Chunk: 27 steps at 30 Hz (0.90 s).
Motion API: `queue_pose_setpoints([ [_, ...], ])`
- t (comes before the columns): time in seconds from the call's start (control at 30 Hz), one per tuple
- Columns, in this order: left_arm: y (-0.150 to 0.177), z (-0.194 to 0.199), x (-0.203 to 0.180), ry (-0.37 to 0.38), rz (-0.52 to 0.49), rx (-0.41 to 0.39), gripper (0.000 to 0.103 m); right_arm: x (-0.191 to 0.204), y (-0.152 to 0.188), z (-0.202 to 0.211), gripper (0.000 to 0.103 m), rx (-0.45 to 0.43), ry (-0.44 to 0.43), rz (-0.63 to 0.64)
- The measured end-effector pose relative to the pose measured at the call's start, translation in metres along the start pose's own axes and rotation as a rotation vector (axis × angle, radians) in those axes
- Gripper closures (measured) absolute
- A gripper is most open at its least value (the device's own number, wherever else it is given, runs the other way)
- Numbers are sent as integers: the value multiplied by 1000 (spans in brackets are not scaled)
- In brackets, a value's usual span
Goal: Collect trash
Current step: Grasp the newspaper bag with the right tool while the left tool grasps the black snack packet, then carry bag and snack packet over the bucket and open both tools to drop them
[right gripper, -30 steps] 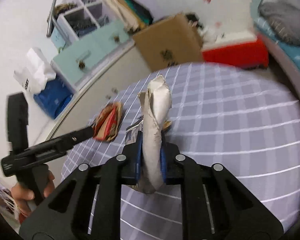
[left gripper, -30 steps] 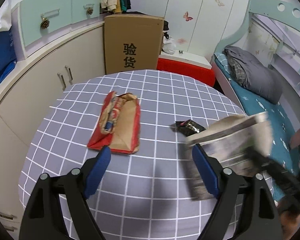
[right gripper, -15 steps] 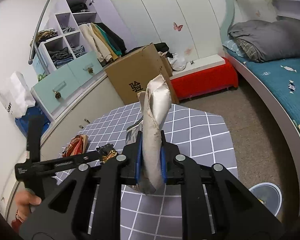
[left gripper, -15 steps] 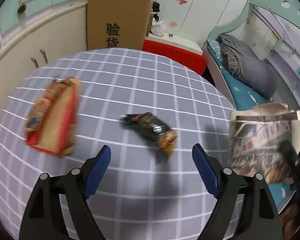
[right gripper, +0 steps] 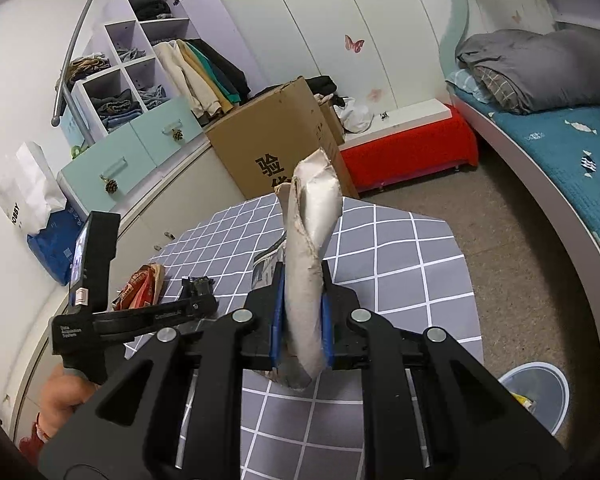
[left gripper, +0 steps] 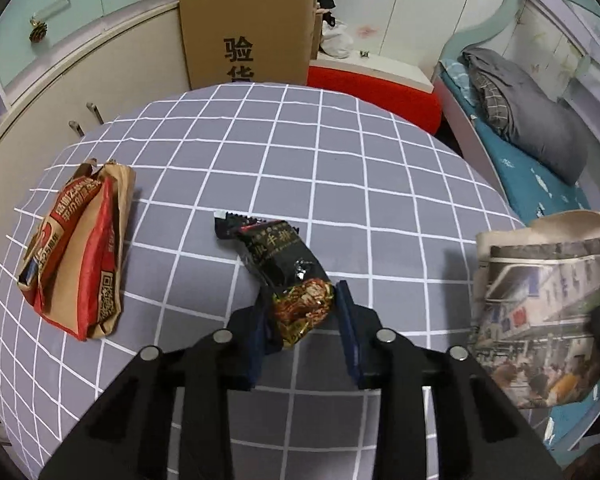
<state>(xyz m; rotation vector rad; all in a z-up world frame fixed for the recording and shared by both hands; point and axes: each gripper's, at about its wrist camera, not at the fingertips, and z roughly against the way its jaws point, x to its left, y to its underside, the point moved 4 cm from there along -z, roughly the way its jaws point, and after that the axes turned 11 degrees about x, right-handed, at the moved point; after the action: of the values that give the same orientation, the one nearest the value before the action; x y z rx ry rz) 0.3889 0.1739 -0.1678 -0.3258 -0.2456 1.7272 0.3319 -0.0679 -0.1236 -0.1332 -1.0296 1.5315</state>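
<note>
A black snack wrapper (left gripper: 278,252) lies mid-table on the grey checked tablecloth (left gripper: 300,140). My left gripper (left gripper: 302,298) points down at it, and its jaws are closing on the wrapper's near end, with both blue pads against its sides. The same gripper (right gripper: 196,292) shows from the side in the right wrist view. A red and brown paper bag (left gripper: 80,256) lies flat at the table's left. My right gripper (right gripper: 302,280) is shut on a folded newspaper bag (right gripper: 308,248), which it holds upright. That bag (left gripper: 540,312) hangs beyond the table's right edge.
A pale blue bin (right gripper: 536,392) stands on the floor to the right of the table. Behind the table are a cardboard box (left gripper: 248,32), a red bench (left gripper: 372,84) and cupboards. A bed (left gripper: 532,168) runs along the right. A hand (right gripper: 64,396) holds the left gripper.
My left gripper swung right from the red bag to the black wrapper, sank toward it, and its jaws narrowed around it. The right gripper carried the newspaper bag out past the table's right edge.
</note>
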Motion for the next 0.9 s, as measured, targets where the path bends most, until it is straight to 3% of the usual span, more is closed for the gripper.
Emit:
queue_pose_setpoints([
  [0.2, 17, 29, -17, 52, -52, -60, 73, -11, 1, 17, 87, -22, -29, -25],
  [0.47, 59, 88, -90, 146, -216, -161, 73, -49, 10, 84, 87, -115, -16, -83],
  [0.67, 105, 96, -174, 248, -358, -153, 73, -104, 41, 156, 87, -219, 103, -147],
  [0.9, 159, 60, -281, 348, -507, -46, 73, -178, 93, 211, 87, -268, 295, -242],
])
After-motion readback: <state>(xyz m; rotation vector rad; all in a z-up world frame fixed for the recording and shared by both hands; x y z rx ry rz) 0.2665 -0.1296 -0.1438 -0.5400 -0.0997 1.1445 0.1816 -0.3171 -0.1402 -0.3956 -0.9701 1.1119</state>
